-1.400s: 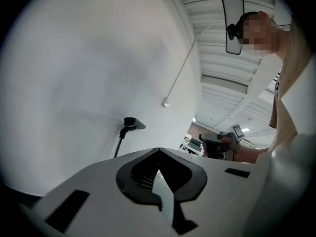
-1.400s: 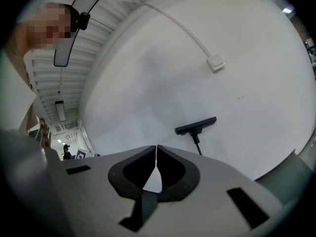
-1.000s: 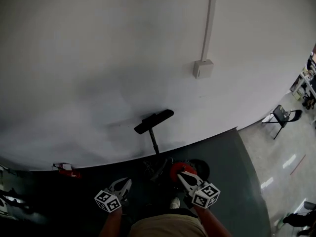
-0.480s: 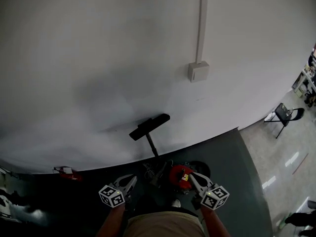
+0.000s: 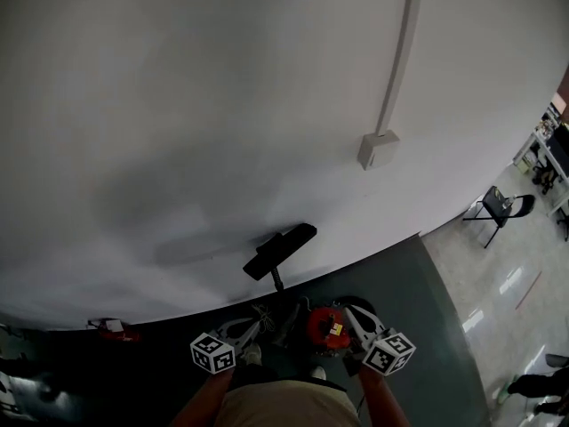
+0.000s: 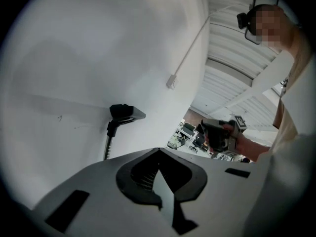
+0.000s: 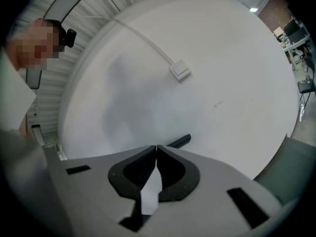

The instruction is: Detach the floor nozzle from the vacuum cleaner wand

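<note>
Black floor nozzle (image 5: 280, 250) is sitting just below centre of the head view, attached to the top end of the wand (image 5: 276, 279), in front of the white wall (image 5: 178, 105). Red vacuum body (image 5: 326, 327) is lying below it at bottom centre. Left gripper (image 5: 259, 326) and right gripper (image 5: 348, 310) are hovering either side of the body, both with jaws fully together and gripping nothing.

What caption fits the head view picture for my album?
Shut left gripper and right gripper near a red vacuum; floor nozzle up by the wall.
</note>
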Tool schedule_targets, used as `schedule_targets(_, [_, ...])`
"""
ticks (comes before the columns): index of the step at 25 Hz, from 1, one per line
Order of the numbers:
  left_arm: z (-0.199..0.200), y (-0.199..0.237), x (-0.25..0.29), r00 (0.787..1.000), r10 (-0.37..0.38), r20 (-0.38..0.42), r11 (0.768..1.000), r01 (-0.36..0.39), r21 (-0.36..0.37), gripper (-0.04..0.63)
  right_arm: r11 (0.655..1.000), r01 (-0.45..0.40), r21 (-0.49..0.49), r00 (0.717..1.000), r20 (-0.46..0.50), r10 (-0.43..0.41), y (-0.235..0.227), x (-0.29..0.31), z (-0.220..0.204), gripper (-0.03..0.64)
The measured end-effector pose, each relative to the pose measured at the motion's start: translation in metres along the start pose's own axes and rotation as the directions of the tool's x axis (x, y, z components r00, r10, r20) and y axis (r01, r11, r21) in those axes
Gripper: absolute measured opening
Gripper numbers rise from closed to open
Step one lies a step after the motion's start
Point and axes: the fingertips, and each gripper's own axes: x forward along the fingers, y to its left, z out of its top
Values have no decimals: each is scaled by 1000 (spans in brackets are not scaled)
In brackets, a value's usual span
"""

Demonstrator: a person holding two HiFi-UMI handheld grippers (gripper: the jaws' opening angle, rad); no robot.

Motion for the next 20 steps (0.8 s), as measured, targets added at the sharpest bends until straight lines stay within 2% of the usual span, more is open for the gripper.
schedule_targets(4, [13, 39, -5, 996, -63, -62, 997, 65, 30, 6, 999, 28, -18, 999, 26, -27, 29, 44, 5, 14])
schedule_targets(8, [25, 72, -7, 989, -124, -81, 991, 127, 38, 6, 998, 62, -22, 998, 26, -61, 52, 76, -4, 14])
schedule_targets(14, [32, 115, -1, 983, -171, -68, 982, 165, -90, 6, 990, 141, -2, 987, 77, -141, 65, 106, -6, 14])
schedule_targets(20, [36, 125, 16, 963, -245, -114, 969, 242, -42, 6, 980, 200, 6, 965, 172, -198, 73, 101, 12, 14])
